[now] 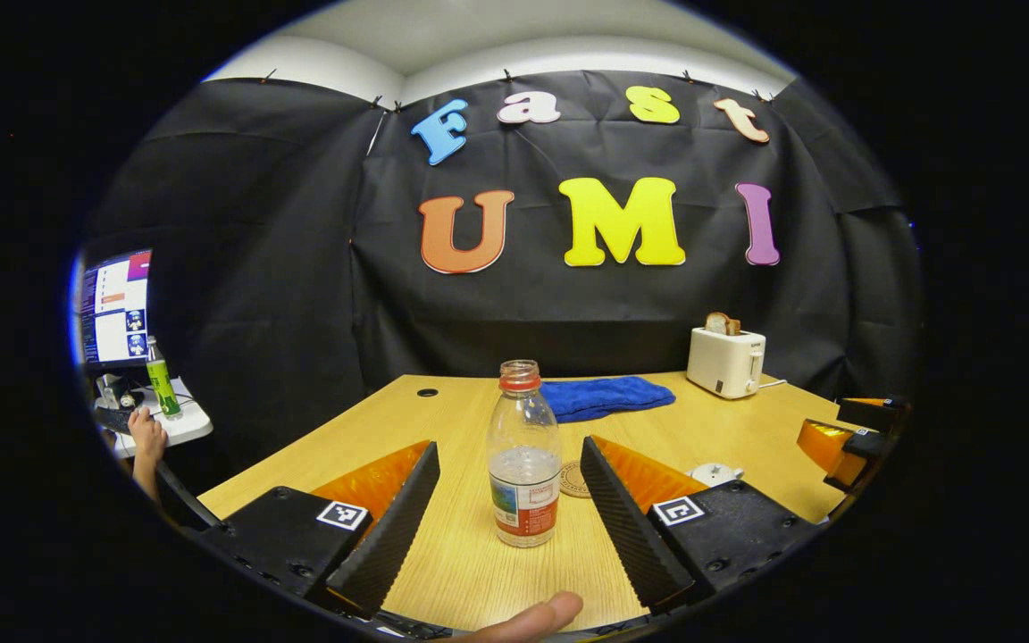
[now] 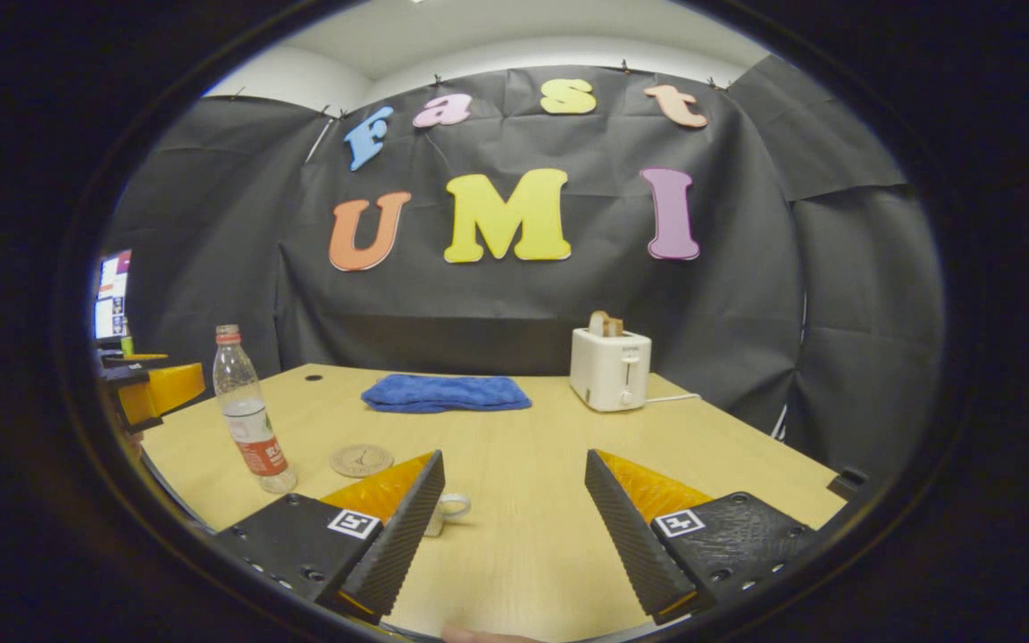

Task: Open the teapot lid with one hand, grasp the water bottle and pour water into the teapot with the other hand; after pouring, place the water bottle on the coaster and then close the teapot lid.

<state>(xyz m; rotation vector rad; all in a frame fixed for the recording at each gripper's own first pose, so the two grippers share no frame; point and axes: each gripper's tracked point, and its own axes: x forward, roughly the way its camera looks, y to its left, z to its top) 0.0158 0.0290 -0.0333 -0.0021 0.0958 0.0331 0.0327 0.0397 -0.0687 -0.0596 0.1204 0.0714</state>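
A clear water bottle (image 1: 523,455) with a red collar and a red-and-white label stands upright on the wooden table, about a third full. My left gripper (image 1: 508,442) is open, its fingers on either side of the bottle and apart from it. A round coaster (image 1: 574,479) lies just behind the bottle. Part of a white teapot (image 1: 716,472) peeks over my left gripper's right finger. In the right gripper view the bottle (image 2: 246,415) and coaster (image 2: 361,460) sit to the left. My right gripper (image 2: 513,454) is open over bare table, and a white teapot part (image 2: 452,509) shows beside its left finger.
A folded blue cloth (image 1: 604,396) lies at the back of the table (image 1: 470,572), with a white toaster (image 1: 726,360) holding bread to its right. A monitor (image 1: 114,308), a green bottle (image 1: 160,379) and a person's hand (image 1: 146,438) are off the table's left side.
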